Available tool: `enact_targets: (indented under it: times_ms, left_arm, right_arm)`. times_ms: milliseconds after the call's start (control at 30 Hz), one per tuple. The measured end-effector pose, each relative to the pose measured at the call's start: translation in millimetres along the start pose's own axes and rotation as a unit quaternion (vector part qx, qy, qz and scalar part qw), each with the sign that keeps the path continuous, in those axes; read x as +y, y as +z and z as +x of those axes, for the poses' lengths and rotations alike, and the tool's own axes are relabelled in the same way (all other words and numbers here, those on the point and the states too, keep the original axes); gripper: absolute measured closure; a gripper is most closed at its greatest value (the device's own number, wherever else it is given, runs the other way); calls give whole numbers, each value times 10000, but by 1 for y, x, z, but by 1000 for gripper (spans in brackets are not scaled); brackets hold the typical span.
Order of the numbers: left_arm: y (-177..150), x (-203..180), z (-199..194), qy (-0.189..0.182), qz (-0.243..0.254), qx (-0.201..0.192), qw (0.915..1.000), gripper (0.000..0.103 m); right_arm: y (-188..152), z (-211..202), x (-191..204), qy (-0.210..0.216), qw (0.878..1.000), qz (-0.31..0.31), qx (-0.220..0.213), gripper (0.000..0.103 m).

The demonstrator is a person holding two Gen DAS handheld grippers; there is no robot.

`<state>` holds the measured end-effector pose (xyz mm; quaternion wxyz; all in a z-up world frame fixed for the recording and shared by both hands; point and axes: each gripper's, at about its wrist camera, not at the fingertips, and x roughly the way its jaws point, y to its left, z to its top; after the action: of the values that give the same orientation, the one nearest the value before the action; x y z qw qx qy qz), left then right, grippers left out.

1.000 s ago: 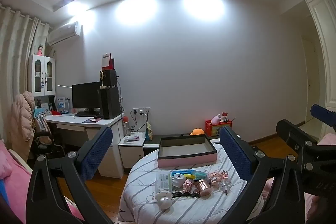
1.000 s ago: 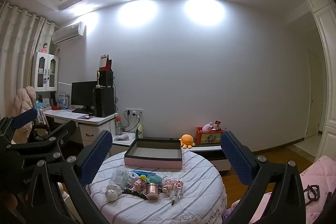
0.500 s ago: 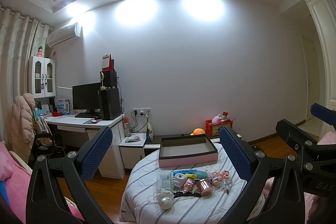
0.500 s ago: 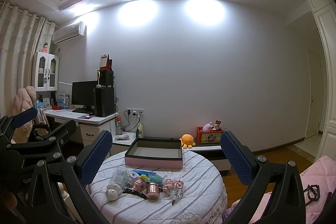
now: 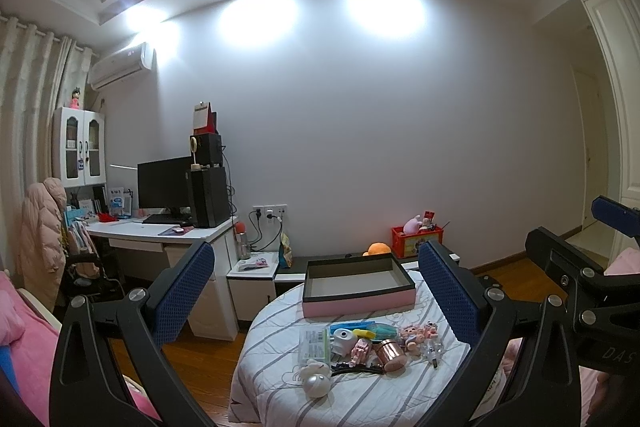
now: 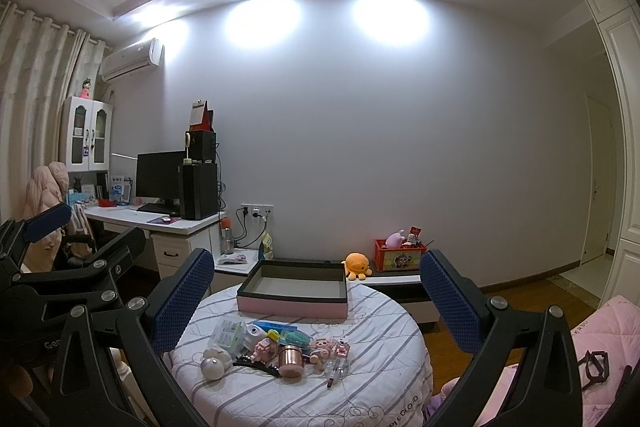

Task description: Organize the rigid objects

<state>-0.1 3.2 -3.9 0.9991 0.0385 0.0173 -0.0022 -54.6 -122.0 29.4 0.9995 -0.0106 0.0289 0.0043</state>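
**Two grippers held wide over a cluttered round table**

Both the left gripper [image 5: 320, 291] and the right gripper [image 6: 316, 291] are spread wide, nothing held, well back from the round table [image 6: 384, 383], which is draped in a striped white cloth. A pink box [image 6: 294, 293] is sat open at the far side; small toys [image 6: 280, 347] are heaped near the front edge, a copper cup [image 6: 291, 360] among them. A white desk [image 5: 160, 233] with a monitor [image 5: 164, 185] is seen left, by the lit grey wall [image 5: 380, 131].
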Motion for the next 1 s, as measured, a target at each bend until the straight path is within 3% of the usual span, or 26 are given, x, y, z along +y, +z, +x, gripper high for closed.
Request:
enact_targets:
  times_ms: [1000]
  left_arm:
    - [-1, 1, -2, 8, 25, -14, 10000, 0]
  right_arm:
    - [-2, 1, 0, -14, 10000, 14, 28, 0]
